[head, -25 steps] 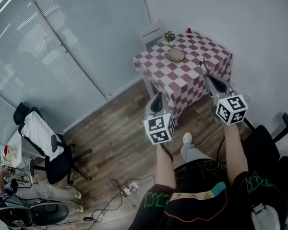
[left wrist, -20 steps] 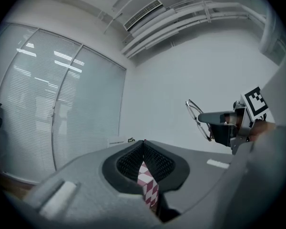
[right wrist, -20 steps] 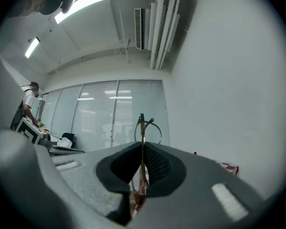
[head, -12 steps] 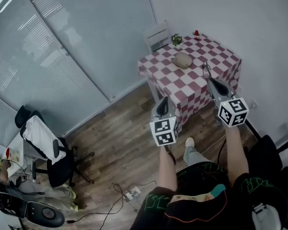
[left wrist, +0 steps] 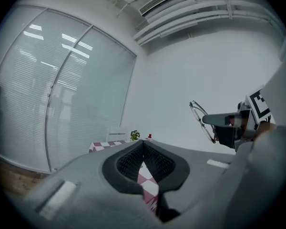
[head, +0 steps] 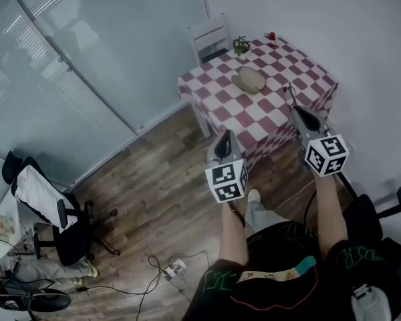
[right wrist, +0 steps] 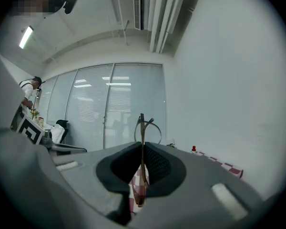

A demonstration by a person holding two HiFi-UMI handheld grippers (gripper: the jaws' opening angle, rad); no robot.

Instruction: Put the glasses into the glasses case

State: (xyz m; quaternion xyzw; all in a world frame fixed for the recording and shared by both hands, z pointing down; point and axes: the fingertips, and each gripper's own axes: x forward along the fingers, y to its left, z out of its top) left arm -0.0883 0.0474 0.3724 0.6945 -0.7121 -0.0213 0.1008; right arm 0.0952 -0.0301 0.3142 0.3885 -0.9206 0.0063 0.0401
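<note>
The thin wire-framed glasses stand edge-on between the jaws of my right gripper, which is shut on them. In the head view that right gripper hangs over the near right corner of the red-and-white checked table, glasses sticking out ahead. A tan oval glasses case lies closed in the table's middle, well beyond both grippers. My left gripper floats off the table's near edge; its jaws are shut with nothing between them. The glasses also show in the left gripper view.
A small potted plant and a red object stand at the table's far side, with a white chair behind. A glass partition runs along the left. On the wood floor are an office chair, a power strip and cables.
The head view has shifted a little, so the table sits slightly differently in frame. Both grippers keep about the same pose, the right one still holding the glasses.
</note>
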